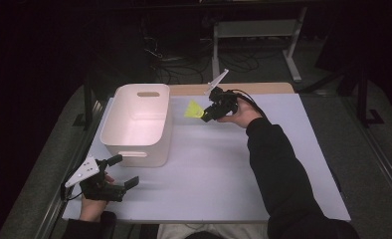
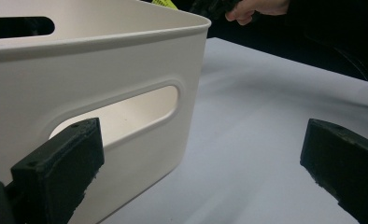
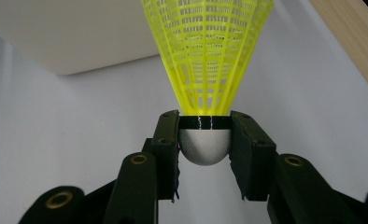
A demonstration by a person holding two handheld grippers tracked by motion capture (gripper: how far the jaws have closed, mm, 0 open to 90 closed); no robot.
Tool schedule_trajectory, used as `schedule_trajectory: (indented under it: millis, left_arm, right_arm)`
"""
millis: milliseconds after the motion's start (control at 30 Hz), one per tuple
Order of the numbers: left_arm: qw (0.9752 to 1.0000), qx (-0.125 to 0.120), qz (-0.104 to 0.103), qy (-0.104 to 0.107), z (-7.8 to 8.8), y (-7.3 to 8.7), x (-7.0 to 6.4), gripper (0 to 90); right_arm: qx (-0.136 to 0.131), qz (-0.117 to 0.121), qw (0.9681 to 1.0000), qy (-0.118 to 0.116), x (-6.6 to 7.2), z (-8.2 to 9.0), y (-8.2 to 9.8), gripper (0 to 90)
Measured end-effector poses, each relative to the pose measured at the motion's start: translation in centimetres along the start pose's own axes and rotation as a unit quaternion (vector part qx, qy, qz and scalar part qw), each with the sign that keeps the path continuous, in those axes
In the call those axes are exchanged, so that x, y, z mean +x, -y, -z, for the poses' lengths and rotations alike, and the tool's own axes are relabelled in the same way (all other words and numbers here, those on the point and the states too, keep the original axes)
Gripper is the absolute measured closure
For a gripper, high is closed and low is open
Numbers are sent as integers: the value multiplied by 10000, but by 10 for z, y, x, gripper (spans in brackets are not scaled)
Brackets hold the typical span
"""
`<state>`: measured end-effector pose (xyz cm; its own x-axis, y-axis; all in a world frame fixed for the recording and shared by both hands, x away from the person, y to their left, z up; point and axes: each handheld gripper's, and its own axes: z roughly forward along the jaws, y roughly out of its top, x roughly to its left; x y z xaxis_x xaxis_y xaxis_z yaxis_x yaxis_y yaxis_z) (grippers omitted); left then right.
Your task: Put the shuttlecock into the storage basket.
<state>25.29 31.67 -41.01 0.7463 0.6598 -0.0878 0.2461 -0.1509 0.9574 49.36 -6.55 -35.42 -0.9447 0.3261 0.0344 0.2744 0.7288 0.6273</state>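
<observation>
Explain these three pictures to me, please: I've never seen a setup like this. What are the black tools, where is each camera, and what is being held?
A person sits at a white table with a hand-held two-jaw gripper in each hand. The high view looks down from above; the other two pictures come from cameras riding on the grippers, looking along their black jaws. The right gripper is shut on the rounded cork of a yellow shuttlecock, held above the table beside a white plastic bin with handle slots. The left gripper rests near the bin's close end, jaws wide open with nothing between them.

Yellow shuttlecock, white cork base clamped, skirt outward, aloft
</observation>
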Motion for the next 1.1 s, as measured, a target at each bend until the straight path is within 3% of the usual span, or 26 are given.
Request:
schedule_trajectory:
  millis: [600, 933, 1100]
  left_arm:
    - [10000, -5, -2, 9, 1, 0, -1, 0]
    - [10000, -3, 13, 9, 0, 0, -1, 0]
    - [10000, -1, 13, 7, 0, 0, -1, 0]
  right_arm:
    - [50, 5, 9999, 105, 15, 18, -4, 633]
    - [-149, -44, 9998, 89, 23, 30, -5, 632]
    - [-245, -176, 9995, 90, 25, 35, -5, 632]
